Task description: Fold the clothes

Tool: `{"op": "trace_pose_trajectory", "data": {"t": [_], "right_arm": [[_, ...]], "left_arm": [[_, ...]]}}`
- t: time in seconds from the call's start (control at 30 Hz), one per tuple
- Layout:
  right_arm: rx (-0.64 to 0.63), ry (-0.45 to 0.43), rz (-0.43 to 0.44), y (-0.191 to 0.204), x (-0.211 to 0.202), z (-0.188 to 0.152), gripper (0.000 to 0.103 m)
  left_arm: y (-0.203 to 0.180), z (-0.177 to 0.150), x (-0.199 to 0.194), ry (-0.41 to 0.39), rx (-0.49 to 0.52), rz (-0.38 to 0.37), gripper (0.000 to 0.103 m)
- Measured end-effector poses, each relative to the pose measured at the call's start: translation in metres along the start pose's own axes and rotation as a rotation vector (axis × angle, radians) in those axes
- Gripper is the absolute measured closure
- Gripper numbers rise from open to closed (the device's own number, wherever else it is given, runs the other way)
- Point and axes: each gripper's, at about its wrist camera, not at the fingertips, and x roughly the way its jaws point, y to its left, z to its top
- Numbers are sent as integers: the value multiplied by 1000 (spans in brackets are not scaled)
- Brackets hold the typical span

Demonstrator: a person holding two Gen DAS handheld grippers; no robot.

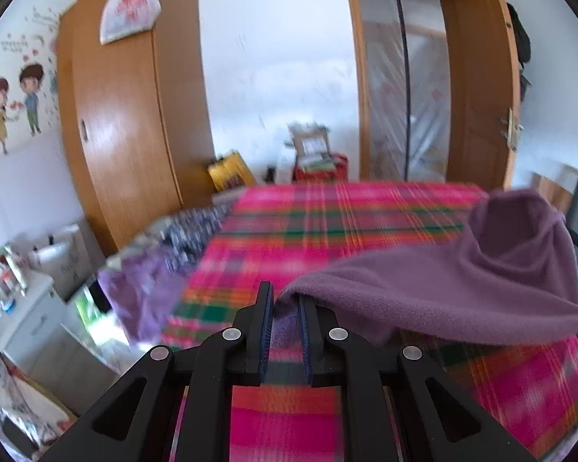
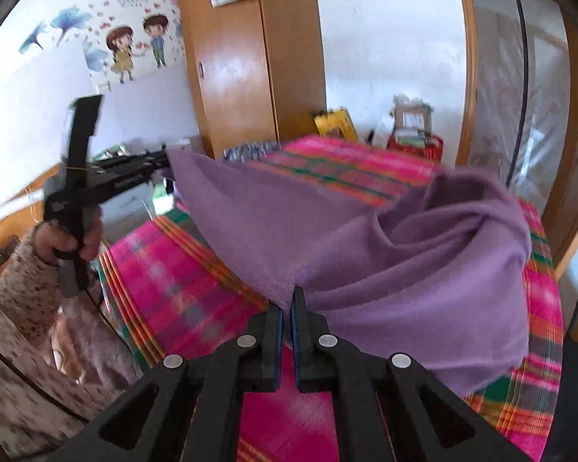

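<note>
A purple fleece garment hangs lifted above a bed with a pink plaid sheet. My left gripper is shut on one corner of it, and the cloth stretches away to the right. In the right wrist view the garment bunches into folds at the right. My right gripper is shut on its near edge. The left gripper appears there at the left, pinching the far corner, so the cloth spans taut between the two over the plaid sheet.
A second purple garment and a patterned cloth lie at the bed's left edge. A wooden wardrobe and boxes stand beyond the bed. A white cabinet is at the left. A person's hand holds the left gripper.
</note>
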Motion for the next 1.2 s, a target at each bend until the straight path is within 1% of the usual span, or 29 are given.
{"op": "trace_pose_trajectory", "data": {"t": [0.1,0.17,0.23,0.3,0.5,0.63,0.77,0.87,0.9,0.93,1.0,1.1,1.2], "right_arm": [[30,50,-14,-5,5,-15,99],[49,74,-15,-8,5,-24,99],[57,95,-9,-9,5,-33,99],[61,124,-20,-11,5,-41,99],[101,190,-54,-20,6,-62,99],[125,241,-78,-27,10,-75,99],[135,290,-97,-36,14,-83,99],[130,331,-112,-41,18,-86,98],[112,340,-117,-40,18,-83,96],[92,348,-121,-39,18,-81,96],[53,358,-120,-36,16,-76,95],[24,338,-119,-36,9,-65,95],[10,328,-101,-37,5,-59,93]], "left_arm": [[-1,-24,1,60,39,-14,90],[-2,-36,2,98,33,-36,90],[-6,-48,3,134,51,-47,90],[-11,-56,0,143,76,-54,90],[-24,-78,-7,198,116,-136,90],[-34,-94,-10,240,179,-182,90],[-41,-105,-12,282,217,-246,90],[-45,-106,-13,287,256,-281,90],[-44,-104,-14,287,261,-302,89],[-41,-102,-15,290,262,-339,89],[-37,-97,-18,292,263,-375,87],[-24,-82,-20,272,214,-419,86],[-14,-67,-14,278,181,-442,86]]}}
